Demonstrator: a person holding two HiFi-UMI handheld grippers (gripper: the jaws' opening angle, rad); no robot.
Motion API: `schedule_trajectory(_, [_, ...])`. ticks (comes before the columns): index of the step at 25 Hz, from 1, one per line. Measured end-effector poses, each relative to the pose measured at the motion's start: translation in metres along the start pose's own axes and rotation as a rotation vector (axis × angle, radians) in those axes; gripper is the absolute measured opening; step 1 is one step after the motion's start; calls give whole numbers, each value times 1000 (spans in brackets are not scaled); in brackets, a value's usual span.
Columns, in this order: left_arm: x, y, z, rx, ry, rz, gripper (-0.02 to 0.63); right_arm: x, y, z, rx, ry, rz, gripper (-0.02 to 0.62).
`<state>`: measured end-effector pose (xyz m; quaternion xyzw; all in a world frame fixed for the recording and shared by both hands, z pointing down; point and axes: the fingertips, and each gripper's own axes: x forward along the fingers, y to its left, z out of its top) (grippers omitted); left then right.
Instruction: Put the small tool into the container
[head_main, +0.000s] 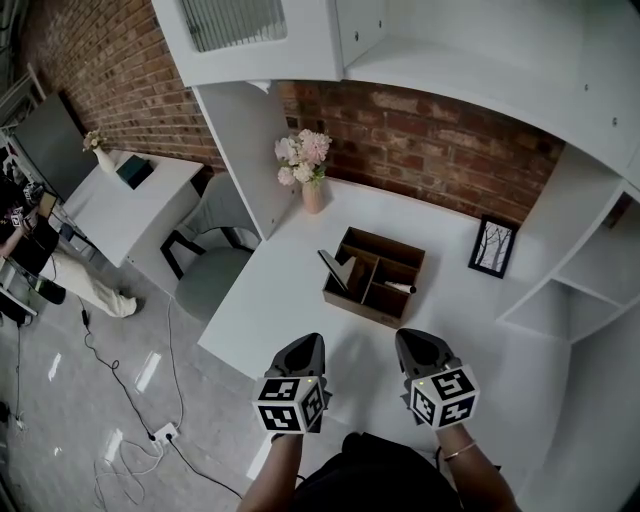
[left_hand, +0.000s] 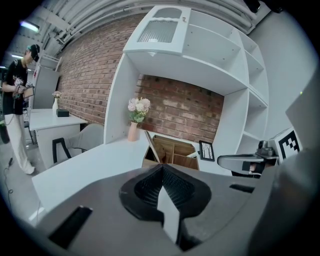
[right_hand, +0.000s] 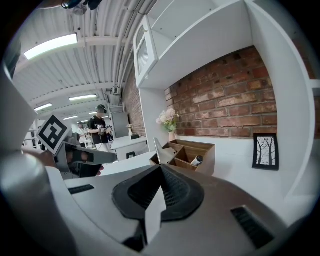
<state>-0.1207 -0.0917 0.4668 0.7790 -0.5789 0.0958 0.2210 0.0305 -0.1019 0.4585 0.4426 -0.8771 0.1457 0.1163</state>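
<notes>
Low in the middle of the head view, the black left gripper (head_main: 308, 345) and the black right gripper (head_main: 415, 338) each have their jaws pressed together with nothing between them. Each gripper's own view confirms this: the ribbed pads meet in a closed seam on the left (left_hand: 162, 170) and on the right (right_hand: 161, 167).

Above them in the frame, across a bare stretch of the white desktop (head_main: 290, 300), stands the brown wooden compartmented container (head_main: 358, 307). A small white cylindrical tool with a dark tip (head_main: 400, 287) lies slanted in its right-hand compartment, clearly seen from the right gripper view (right_hand: 197, 160). A flat grey pointed piece (head_main: 335, 268) leans out of the left-hand compartment.

With the tool inside and both grippers empty, the placing looks done. Which of the two items the task means cannot be told, but both are in the box, so nothing appears left to do.

The grippers are held side by side, near each other but apart. Both are level above the desk's near edge, tips pointing toward the container and well short of it. The forearms enter from the bottom edge.

Farther up the frame are a pink vase of pale flowers (head_main: 312, 195) at the upper left of the desk and a black-framed tree picture (head_main: 493, 246) at the right. Behind both is the red brick wall (head_main: 430, 140).
</notes>
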Motion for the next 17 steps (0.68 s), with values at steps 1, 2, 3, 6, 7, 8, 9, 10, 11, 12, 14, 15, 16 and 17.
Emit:
schedule_trajectory(1, [-1, 0, 0, 4, -1, 2, 9, -1, -1, 0, 2, -1, -2, 5])
schedule_trajectory(2, [-1, 0, 1, 7, -3, 3, 9, -1, -1, 0, 3, -1, -4, 5])
schedule_trajectory(3, [-2, 0, 1, 8, -4, 4, 9, -2, -1, 1, 3, -2, -5, 5])
schedule_trajectory(6, [-2, 1, 2, 8, -7, 0, 9, -2, -1, 1, 3, -4, -7, 5])
schedule_trajectory(7, [-2, 1, 3, 9, -8, -1, 9, -2, 0, 2, 2, -6, -8, 5])
schedule_trajectory(8, [-2, 1, 4, 10, -8, -3, 9, -1, 0, 3, 2, -7, -9, 5])
schedule_trajectory(9, [-2, 1, 4, 11, -8, -4, 9, -1, 0, 3, 2, -8, -9, 5])
schedule_trajectory(10, [-2, 1, 5, 10, -7, -5, 9, -1, 1, 3, 2, -8, -10, 5])
schedule_trajectory(11, [-1, 1, 5, 9, -6, -6, 9, -1, 1, 4, 1, -8, -10, 5])
schedule_trajectory(12, [-1, 0, 5, 7, -6, -7, 9, -2, 0, 4, 0, -7, -11, 5])
schedule_trajectory(14, [0, 0, 6, 3, -7, -8, 9, -2, 0, 4, -2, -5, -10, 5])
schedule_trajectory(15, [1, 0, 7, 1, -8, -8, 9, -1, 0, 5, -3, -5, -8, 5])
schedule_trajectory(16, [2, 0, 8, 0, -10, -7, 9, -1, -1, 5, -4, -4, -7, 5])
schedule_trajectory(17, [2, 0, 9, -1, -11, -6, 9, 0, -1, 6, -5, -4, -5, 5])
